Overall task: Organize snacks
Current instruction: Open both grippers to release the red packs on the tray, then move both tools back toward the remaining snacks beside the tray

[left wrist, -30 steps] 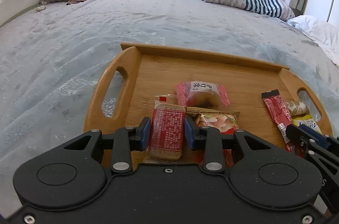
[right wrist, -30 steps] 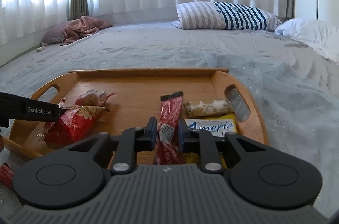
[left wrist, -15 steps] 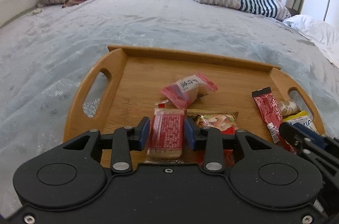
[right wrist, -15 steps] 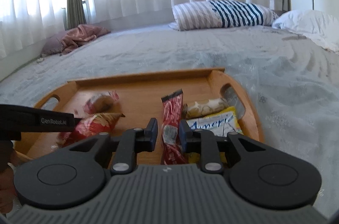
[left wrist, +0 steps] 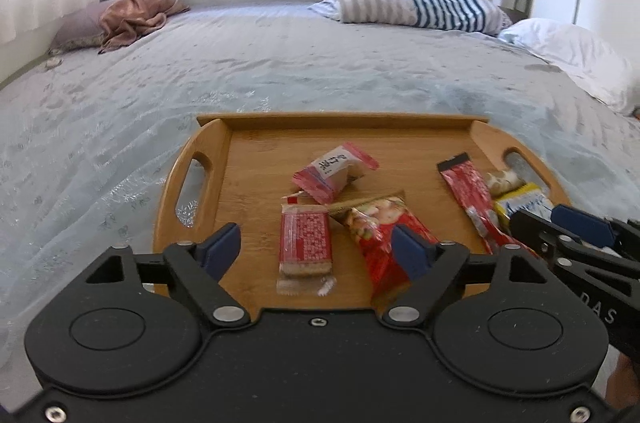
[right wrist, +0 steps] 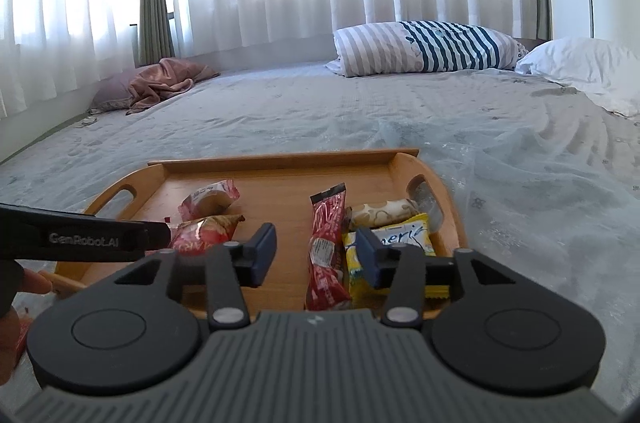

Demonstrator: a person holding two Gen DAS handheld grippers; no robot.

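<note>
**Both snacks let go on the tray**

Left hand-held gripper is opening, its jaws clear of the cracker pack lying lengthwise between them, lower centre. Right hand-held gripper is opening too, red bar loose between its jaws, pointing away. Wooden tray sits on a grey bed, curtains behind.
</note>
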